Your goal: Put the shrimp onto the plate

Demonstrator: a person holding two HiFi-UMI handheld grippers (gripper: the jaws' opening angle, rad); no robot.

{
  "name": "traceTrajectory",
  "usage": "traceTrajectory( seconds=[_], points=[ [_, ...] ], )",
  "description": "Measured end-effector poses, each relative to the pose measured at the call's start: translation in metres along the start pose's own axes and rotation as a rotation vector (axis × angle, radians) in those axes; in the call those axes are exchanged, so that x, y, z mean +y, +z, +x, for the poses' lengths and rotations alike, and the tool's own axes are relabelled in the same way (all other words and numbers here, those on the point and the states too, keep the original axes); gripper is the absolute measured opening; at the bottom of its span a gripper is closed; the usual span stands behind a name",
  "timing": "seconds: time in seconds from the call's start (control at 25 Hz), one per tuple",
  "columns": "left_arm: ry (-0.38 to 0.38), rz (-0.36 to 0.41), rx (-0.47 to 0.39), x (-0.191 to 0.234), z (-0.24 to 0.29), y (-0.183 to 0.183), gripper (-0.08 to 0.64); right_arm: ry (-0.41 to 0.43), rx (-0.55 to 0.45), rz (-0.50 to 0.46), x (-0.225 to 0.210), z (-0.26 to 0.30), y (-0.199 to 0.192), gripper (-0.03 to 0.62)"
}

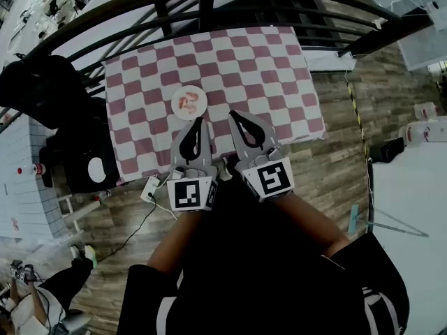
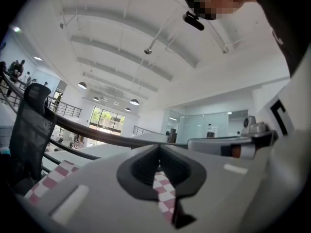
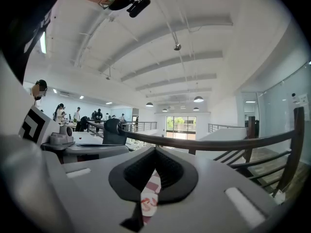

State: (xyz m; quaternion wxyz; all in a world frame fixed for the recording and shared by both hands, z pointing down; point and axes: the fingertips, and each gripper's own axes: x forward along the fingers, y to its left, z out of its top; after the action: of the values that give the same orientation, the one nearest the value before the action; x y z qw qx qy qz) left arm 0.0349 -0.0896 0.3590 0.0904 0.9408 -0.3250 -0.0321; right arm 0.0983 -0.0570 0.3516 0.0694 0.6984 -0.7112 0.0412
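**On checkered cloth (image 1: 272,68) — shrimp (image 1: 187,103) on plate (image 1: 176,97)**

Over the near half, finds left gripper (image 1: 201,121) and right gripper (image 1: 232,115) side by side — jaws pressed together, empty. Notes both tips just short of the plate.

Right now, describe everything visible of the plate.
The plate is small, round and pale. It lies flat on the pink-and-white checked cloth, left of the cloth's centre. Curled orange-pink pieces, apparently shrimp, lie on it. The left gripper and right gripper, both shut and empty, point toward it from its near side; neither grips it.
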Motion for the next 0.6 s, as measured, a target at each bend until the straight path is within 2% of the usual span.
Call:
traceTrajectory(
  seconds=[0.12,0.32,0.6],
  points=[
    [-0.037,0.02,-0.011,-0.014,0.001,0.006,0.008,-0.043,-0.034,-0.013,-0.01,-0.014,0.01,-0.002],
    [-0.07,0.045,-0.005,-0.031,-0.009,0.003,0.008,-0.095,-0.061,0.017,-0.012,-0.039,0.01,-0.003],
    [-0.1,-0.001,0.047,-0.046,-0.031,-0.025,0.008,-0.124,-0.028,0.013,-0.011,-0.057,-0.01,-0.003]
  ],
)
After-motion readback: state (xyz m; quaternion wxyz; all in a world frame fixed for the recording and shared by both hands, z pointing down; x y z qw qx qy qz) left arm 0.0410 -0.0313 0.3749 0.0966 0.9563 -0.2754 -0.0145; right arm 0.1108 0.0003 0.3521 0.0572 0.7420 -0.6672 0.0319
